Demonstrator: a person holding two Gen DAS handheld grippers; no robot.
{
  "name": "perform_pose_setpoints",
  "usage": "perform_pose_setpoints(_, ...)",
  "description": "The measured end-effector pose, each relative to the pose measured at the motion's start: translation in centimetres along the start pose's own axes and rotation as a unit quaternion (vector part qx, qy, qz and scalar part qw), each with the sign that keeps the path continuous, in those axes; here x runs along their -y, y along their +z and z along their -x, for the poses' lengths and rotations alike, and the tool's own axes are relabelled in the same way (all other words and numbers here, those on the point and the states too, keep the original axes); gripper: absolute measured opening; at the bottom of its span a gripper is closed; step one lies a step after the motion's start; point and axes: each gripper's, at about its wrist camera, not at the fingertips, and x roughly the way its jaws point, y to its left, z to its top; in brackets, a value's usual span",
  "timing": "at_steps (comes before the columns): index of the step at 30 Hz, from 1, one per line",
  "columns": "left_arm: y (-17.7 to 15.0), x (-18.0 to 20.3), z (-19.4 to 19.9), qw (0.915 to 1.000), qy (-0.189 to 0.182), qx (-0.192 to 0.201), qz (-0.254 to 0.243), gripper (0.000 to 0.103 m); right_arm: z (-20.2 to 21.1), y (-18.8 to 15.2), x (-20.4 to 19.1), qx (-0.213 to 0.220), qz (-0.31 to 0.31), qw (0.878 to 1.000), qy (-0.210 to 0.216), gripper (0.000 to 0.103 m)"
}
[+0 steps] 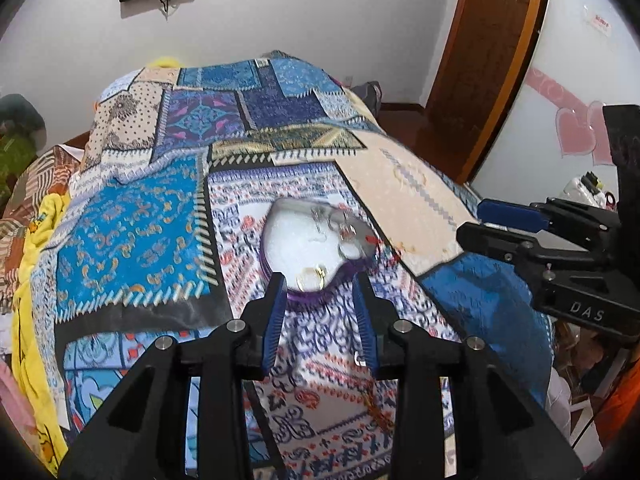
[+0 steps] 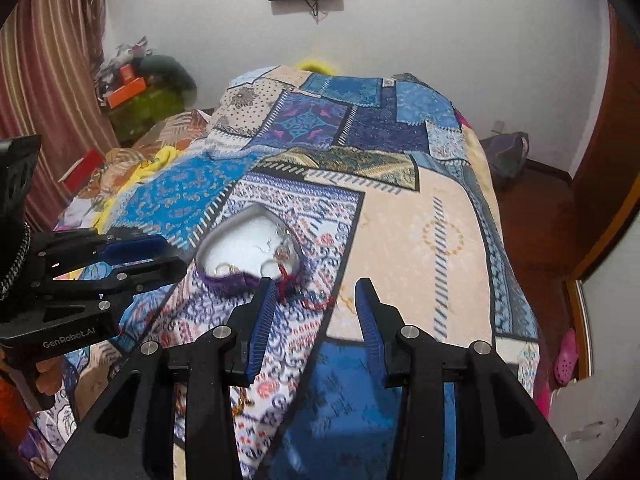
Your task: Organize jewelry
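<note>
A heart-shaped purple jewelry box [image 1: 304, 240] with a white lining lies open on the patchwork bedspread [image 1: 136, 224]. Gold rings [image 1: 312, 276] and silvery pieces [image 1: 340, 224] lie inside it. My left gripper [image 1: 320, 284] is open and empty, its fingertips at the box's near rim. A gold chain [image 1: 376, 408] lies on the spread below the left gripper's right finger. In the right wrist view the box [image 2: 248, 248] sits ahead to the left, with a red thread bracelet [image 2: 316, 302] beside it. My right gripper [image 2: 316, 292] is open and empty over the bracelet.
The bed fills both views; its right edge drops to a wooden floor [image 2: 532, 216]. A wooden door [image 1: 480, 60] stands at the right. Clutter and yellow cloth [image 1: 32, 264] lie at the left side. A pink shoe [image 2: 566, 352] lies on the floor.
</note>
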Motion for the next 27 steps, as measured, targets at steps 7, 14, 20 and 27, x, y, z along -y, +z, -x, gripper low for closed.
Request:
perform_pose_setpoints(7, -2.0, 0.6, -1.3, 0.9993, -0.008, -0.036, 0.008, 0.034, -0.6, -2.3, 0.5, -0.028, -0.009, 1.000, 0.004, 0.038)
perform_pose_setpoints(14, -3.8, 0.3, -1.8, 0.9986, -0.009, -0.048, 0.021, 0.034, -1.3, -4.1, 0.6, -0.055, -0.028, 0.998, 0.024, 0.038)
perform_pose_setpoints(20, -5.3, -0.3, -2.2, 0.9972, -0.021, -0.065, 0.031, 0.034, -2.5, -4.5, -1.3, -0.066, -0.008, 0.997, 0.043, 0.038)
perform_pose_setpoints(27, -5.8, -0.4, -2.2, 0.9970, -0.037, -0.063, 0.026, 0.034, -4.5, -4.1, -3.5, -0.074, 0.034, 0.995, 0.058, 0.037)
